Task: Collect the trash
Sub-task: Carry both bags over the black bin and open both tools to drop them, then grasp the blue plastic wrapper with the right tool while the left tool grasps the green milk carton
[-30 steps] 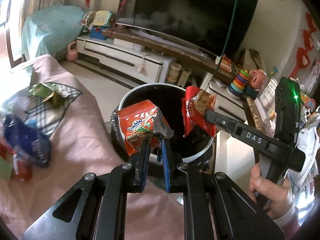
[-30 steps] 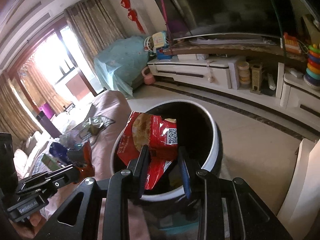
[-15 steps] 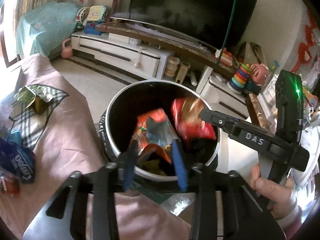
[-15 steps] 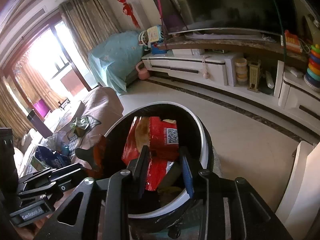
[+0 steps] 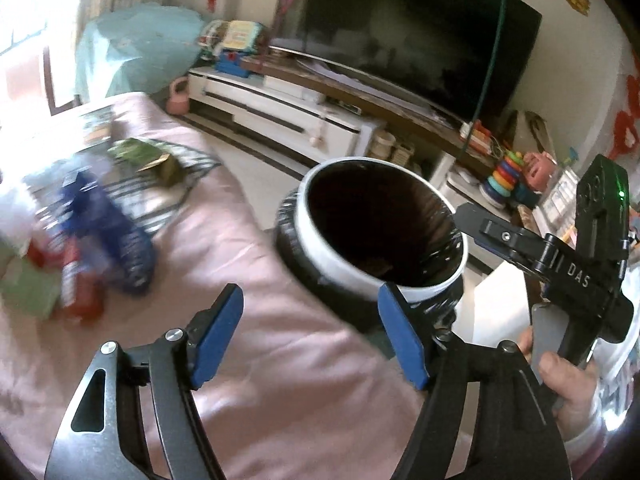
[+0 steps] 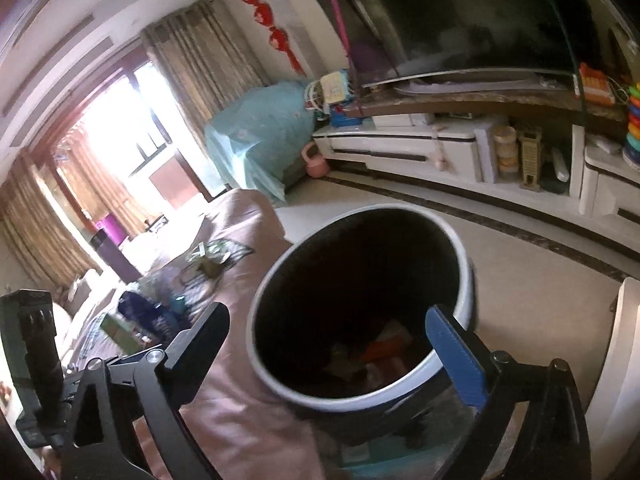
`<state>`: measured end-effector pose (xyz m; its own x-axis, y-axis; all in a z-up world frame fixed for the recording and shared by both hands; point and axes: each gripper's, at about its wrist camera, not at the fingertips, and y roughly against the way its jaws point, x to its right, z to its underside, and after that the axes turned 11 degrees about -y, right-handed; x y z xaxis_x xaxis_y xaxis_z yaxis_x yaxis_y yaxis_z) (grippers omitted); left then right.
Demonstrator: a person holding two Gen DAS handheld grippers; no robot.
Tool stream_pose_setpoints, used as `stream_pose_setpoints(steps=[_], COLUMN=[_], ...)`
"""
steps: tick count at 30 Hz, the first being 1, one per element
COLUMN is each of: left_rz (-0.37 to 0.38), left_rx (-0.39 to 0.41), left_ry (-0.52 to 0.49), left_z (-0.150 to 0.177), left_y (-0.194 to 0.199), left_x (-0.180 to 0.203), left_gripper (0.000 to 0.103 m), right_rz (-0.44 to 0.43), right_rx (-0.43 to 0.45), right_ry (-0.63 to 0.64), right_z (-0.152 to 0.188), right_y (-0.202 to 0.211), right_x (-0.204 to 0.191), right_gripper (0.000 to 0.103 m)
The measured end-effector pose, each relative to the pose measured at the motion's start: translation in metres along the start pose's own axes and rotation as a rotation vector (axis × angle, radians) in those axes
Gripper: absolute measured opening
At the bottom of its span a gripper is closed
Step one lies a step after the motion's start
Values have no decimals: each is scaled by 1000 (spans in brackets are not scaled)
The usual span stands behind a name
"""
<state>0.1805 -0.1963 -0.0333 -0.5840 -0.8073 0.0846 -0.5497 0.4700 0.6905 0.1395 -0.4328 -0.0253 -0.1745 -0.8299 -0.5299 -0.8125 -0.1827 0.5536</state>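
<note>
Two grippers hang over the bin's side of the scene with nothing in either. The left gripper (image 5: pixel 310 328) has its jaws spread, blue pads (image 5: pixel 216 336) facing each other with only pink cloth and the bin's near wall showing between them; they have just been opening. The right gripper (image 6: pixel 340 344) stands wider still, its jaws set either side of the bin's mouth without touching it, and it too has just been opening with nothing held. In the left wrist view the right gripper (image 5: pixel 492 236) reaches in from the right edge, gripped by a hand (image 5: pixel 568 380) at the lower right.

The trash bin (image 5: pixel 340 256) is round, white-rimmed and lined with a black bag, and sits just beside the edge of the pink-covered sofa (image 5: pixel 280 360). Down in the bin, discarded wrappers (image 6: pixel 380 352) lie at the bottom, orange and pale pieces, dim and blurred.

More trash is left on the sofa cover, well apart from the bin: a blue snack bag (image 5: pixel 108 236) and a red wrapper (image 5: pixel 80 288) towards the left edge, both blurred, and a green crumpled packet (image 5: pixel 148 158) further back on a checked cloth (image 5: pixel 188 184).

Beyond the bin stand a white TV cabinet (image 6: pixel 400 148) and a large dark television (image 6: pixel 460 20).
</note>
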Motion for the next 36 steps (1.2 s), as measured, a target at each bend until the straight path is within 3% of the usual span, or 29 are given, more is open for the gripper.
stream_pose_setpoints(steps=[11,23,30,36], left_rz=[-119,-183,-219,-246], left_rx=[17,11,21,24], left_ry=[102,226,301,344], left_z=[49,89,101,106], left_y=[48,74,85,89], left_x=[-53,-104,-131,-152], left_gripper=[72,75,88,89], right_rz=[-80,-116,-127,-135], right_rx=[-71,-167,-204,-196], right_ry=[31,94,169,206], right_z=[43,85,102,107], right_y=[-9,-29,-41,-52], right_x=[-45,-91,-118,-134], right_gripper=[100,100,101,102])
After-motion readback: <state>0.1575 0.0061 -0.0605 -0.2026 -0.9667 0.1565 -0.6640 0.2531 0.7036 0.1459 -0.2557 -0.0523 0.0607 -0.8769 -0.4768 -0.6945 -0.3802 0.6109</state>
